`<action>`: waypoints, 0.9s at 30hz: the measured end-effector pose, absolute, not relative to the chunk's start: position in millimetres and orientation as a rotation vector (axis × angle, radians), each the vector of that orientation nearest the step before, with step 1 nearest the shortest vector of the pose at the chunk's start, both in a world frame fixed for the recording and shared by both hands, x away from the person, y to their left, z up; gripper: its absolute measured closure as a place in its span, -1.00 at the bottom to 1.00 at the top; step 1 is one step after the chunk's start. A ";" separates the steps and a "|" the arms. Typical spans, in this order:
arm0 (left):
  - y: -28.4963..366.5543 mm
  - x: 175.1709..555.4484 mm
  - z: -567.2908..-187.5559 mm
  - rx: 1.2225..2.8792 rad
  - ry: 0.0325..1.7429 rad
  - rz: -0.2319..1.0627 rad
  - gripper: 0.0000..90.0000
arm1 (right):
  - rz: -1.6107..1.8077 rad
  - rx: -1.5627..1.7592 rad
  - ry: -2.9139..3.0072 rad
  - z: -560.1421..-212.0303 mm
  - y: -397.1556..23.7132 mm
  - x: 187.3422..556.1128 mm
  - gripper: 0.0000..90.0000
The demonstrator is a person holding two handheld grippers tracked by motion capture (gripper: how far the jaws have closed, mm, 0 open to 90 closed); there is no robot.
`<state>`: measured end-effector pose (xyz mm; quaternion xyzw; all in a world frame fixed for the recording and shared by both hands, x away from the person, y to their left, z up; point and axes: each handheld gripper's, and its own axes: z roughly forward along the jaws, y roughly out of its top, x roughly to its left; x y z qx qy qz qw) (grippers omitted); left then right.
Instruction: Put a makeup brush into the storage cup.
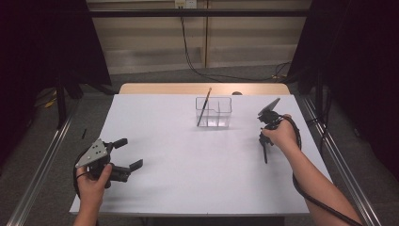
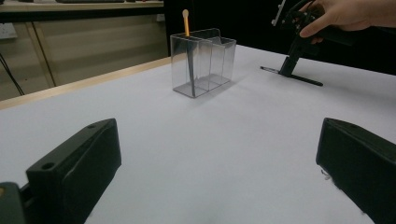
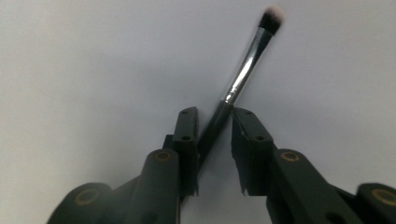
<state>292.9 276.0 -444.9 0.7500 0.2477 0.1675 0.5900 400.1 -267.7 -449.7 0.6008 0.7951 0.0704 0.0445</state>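
The left gripper (image 1: 123,155), black with a grey three-cornered plate, rests on the white table (image 1: 188,174), jaws wide apart. Well to its right, the right gripper (image 1: 265,149) points down over a thin dark brush (image 1: 265,153); beyond and between them stands a clear plastic compartment box (image 1: 214,113) holding a slim wooden-handled brush (image 1: 204,107).

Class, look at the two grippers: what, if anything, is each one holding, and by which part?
The right gripper has a makeup brush between its jaws at the dark handle, but a firm grip cannot be told. The left gripper holds nothing.
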 end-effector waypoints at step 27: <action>275.3 292.6 -445.7 1.749 0.580 0.386 -1.00 | 0.116 1.775 2.480 -449.9 -262.6 402.6 0.85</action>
